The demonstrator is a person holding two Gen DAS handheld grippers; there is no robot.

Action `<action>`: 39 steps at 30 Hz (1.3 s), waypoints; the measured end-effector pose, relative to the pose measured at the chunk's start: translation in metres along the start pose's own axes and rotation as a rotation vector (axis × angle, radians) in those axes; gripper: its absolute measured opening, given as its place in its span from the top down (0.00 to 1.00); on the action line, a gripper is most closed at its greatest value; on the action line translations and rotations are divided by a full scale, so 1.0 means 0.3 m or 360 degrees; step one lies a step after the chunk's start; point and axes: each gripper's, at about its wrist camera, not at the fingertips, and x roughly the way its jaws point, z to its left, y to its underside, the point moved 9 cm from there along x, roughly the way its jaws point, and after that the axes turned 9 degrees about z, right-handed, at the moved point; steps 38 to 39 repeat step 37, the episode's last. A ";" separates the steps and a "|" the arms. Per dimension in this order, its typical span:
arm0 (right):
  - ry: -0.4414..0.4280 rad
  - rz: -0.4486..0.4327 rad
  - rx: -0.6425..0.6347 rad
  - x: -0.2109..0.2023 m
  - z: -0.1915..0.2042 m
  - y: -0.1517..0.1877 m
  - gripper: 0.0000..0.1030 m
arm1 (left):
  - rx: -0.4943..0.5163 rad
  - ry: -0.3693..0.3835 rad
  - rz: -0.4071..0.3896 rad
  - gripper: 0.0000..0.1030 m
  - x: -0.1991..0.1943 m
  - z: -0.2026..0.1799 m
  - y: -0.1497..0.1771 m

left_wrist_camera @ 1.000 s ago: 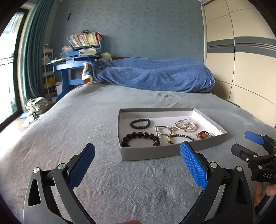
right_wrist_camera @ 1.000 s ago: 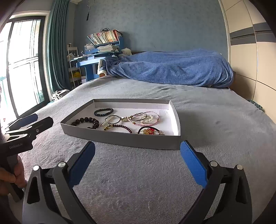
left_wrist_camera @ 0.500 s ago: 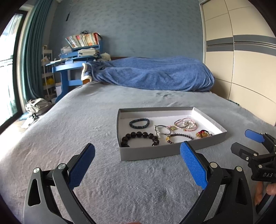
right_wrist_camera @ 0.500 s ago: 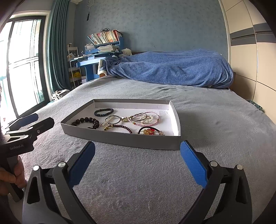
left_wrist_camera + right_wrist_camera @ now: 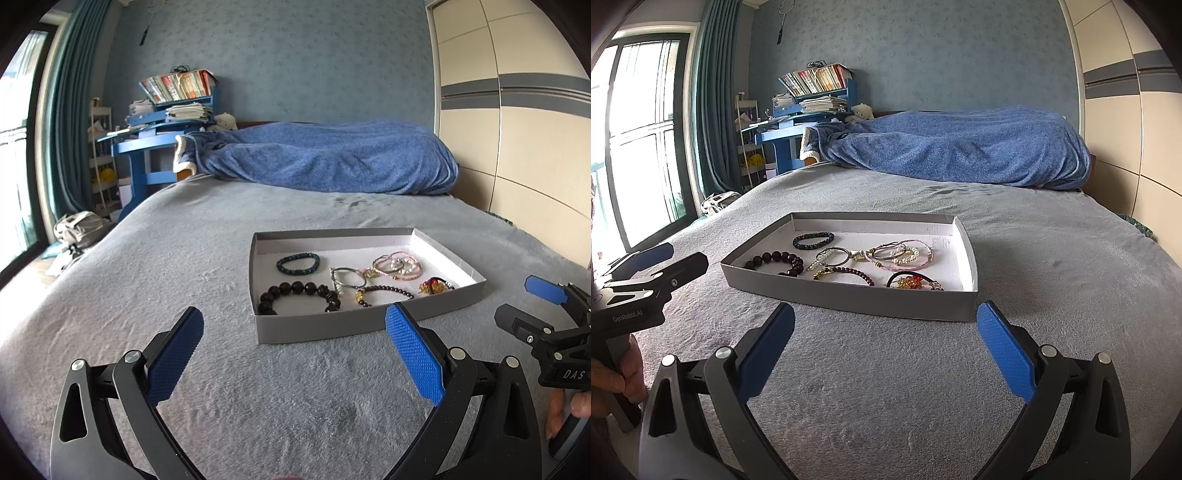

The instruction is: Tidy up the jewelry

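Observation:
A shallow grey box tray (image 5: 314,328) (image 5: 849,301) with a white floor lies on the grey bedspread. Inside it are a black bead bracelet (image 5: 299,291) (image 5: 775,258), a dark braided bracelet (image 5: 297,263) (image 5: 813,240), a silver bangle (image 5: 347,277) (image 5: 833,256), a dark red bead bracelet (image 5: 384,291) (image 5: 846,274), pink cord and pearl bracelets (image 5: 397,264) (image 5: 905,254) and a red-and-gold charm on a black cord (image 5: 434,286) (image 5: 912,281). My left gripper (image 5: 293,350) hangs open just short of the tray's near left corner. My right gripper (image 5: 886,349) is open before the near wall, empty.
A rumpled blue blanket (image 5: 325,162) lies across the far end of the bed. A blue desk with books (image 5: 809,110) stands at the back left by a window and curtain. Wardrobe doors (image 5: 517,147) line the right side. A hand (image 5: 617,376) holds the left gripper's handle.
Both views have drifted slightly back and up from the tray. Both grippers stay open and the jewelry has not moved.

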 end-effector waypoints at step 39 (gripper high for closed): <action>0.0002 0.0003 -0.0002 0.001 0.000 0.000 0.05 | 0.0008 0.0000 0.0019 0.05 0.013 0.007 0.018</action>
